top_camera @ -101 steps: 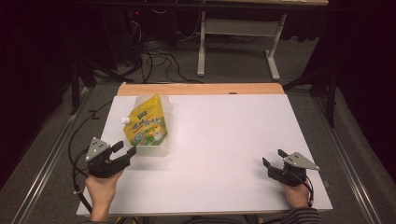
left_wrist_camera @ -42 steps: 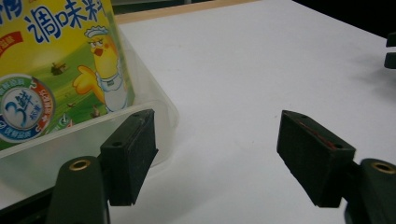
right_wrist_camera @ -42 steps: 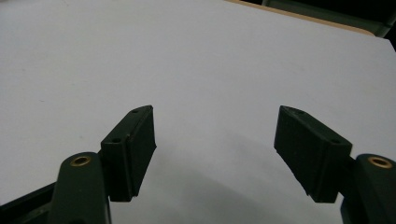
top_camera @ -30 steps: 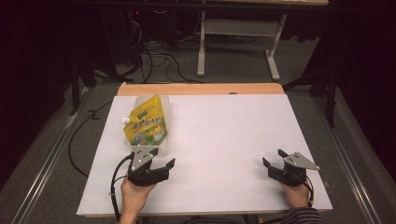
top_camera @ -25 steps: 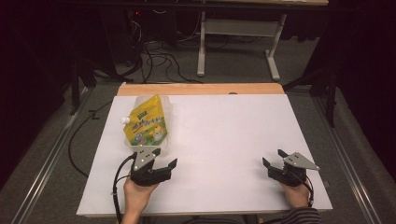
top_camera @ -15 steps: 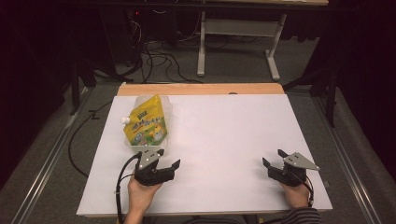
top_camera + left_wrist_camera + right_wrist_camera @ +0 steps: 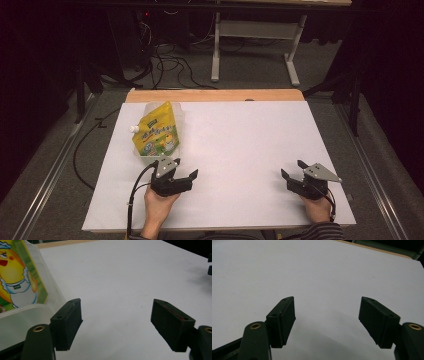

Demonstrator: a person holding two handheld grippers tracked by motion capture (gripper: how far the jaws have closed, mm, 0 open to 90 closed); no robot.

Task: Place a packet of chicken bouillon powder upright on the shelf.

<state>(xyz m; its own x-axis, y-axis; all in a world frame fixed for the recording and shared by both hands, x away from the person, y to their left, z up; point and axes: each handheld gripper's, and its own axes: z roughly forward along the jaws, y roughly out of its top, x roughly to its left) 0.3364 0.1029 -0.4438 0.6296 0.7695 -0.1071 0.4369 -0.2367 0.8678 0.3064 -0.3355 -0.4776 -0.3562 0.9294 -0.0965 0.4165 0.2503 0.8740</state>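
Note:
A yellow spouted pouch with a cartoon print lies in a clear plastic tub at the table's left. In the left gripper view the pouch and the tub's wall sit just left of the jaws. My left gripper rests open on the white table just in front of the tub, holding nothing; its jaws stand wide apart. My right gripper sits open near the front right, jaws apart over bare white surface.
The white tabletop has a wooden strip along its far edge. Behind the table are a desk frame and floor cables. The other gripper's jaw tips peek in at the right edge of the left gripper view.
My left gripper has moved from the table's left edge rightward to the front of the tub, then crept slightly right. The right gripper has stayed still.

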